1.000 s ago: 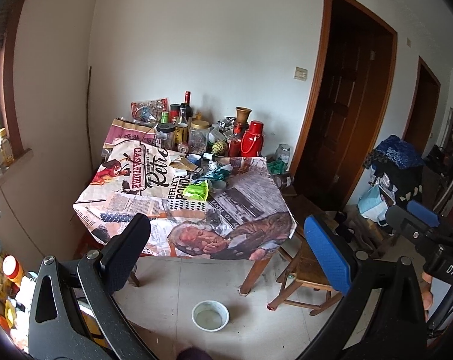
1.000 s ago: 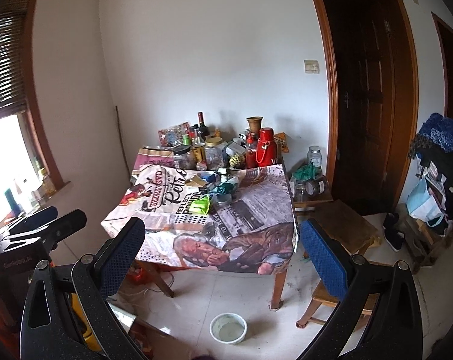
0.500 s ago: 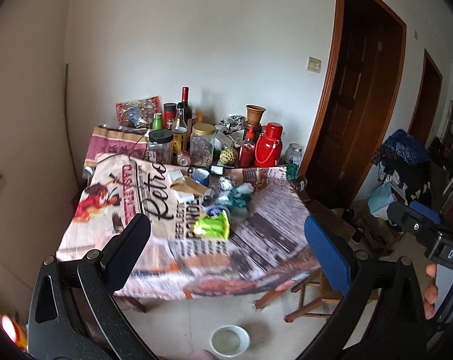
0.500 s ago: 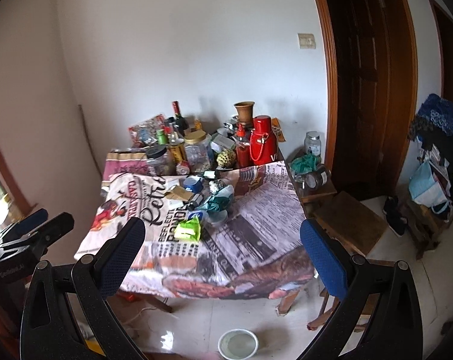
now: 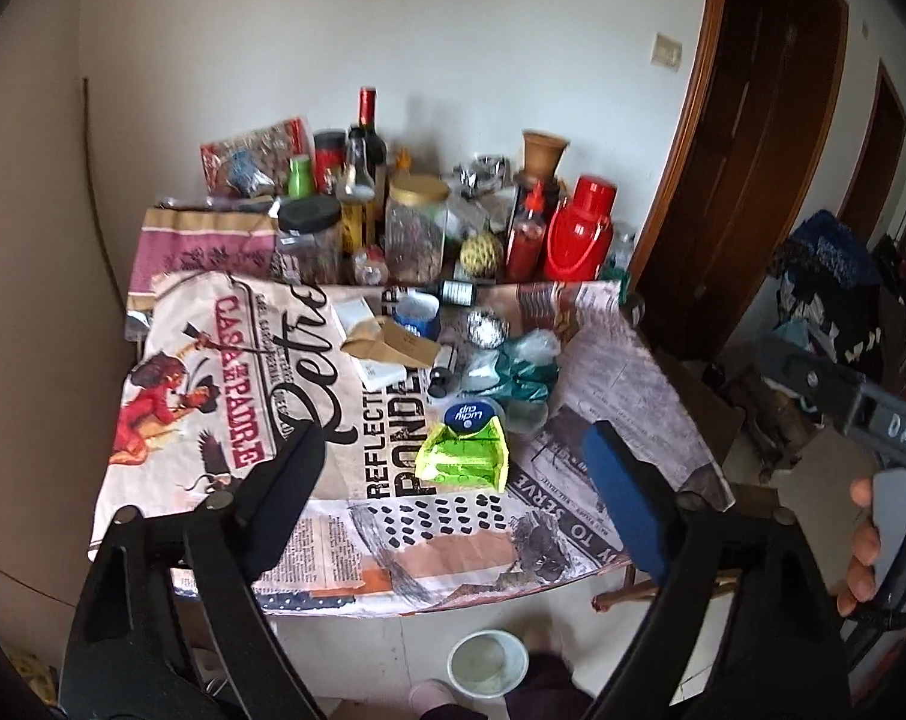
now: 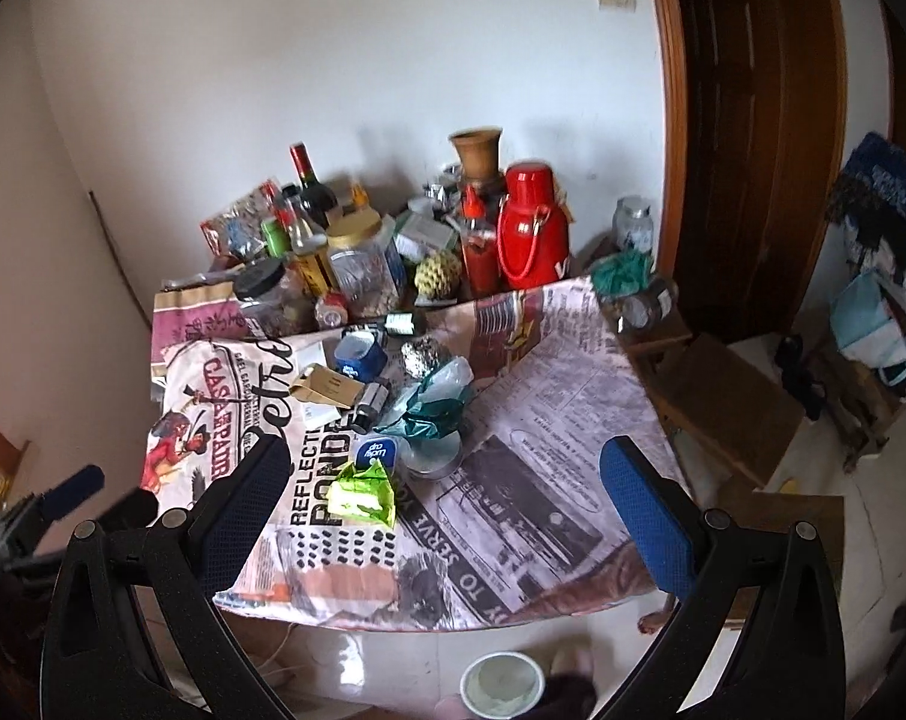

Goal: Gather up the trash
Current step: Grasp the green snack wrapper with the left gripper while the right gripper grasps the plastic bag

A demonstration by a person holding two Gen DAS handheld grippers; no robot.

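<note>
Your left gripper (image 5: 453, 474) (jaws spread, just been narrowing, nothing between them) has the green wrapper (image 5: 462, 457) at twelve o'clock on the table (image 5: 603, 516), long axis crosswise. Your right gripper (image 6: 447, 492), also spread and empty, sees the wrapper at eleven.

wrapper (image 5: 462, 459) neon green | flask (image 5: 580, 228) red | cloth (image 5: 603, 360) newsprint pattern | bag (image 5: 516, 375) prob. teal

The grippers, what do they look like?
Each hand-held gripper, left and right, has a black triangular frame with silver rivets. One finger pad is blue, the other dark. White letters "DAS" mark the right one's side.
</note>
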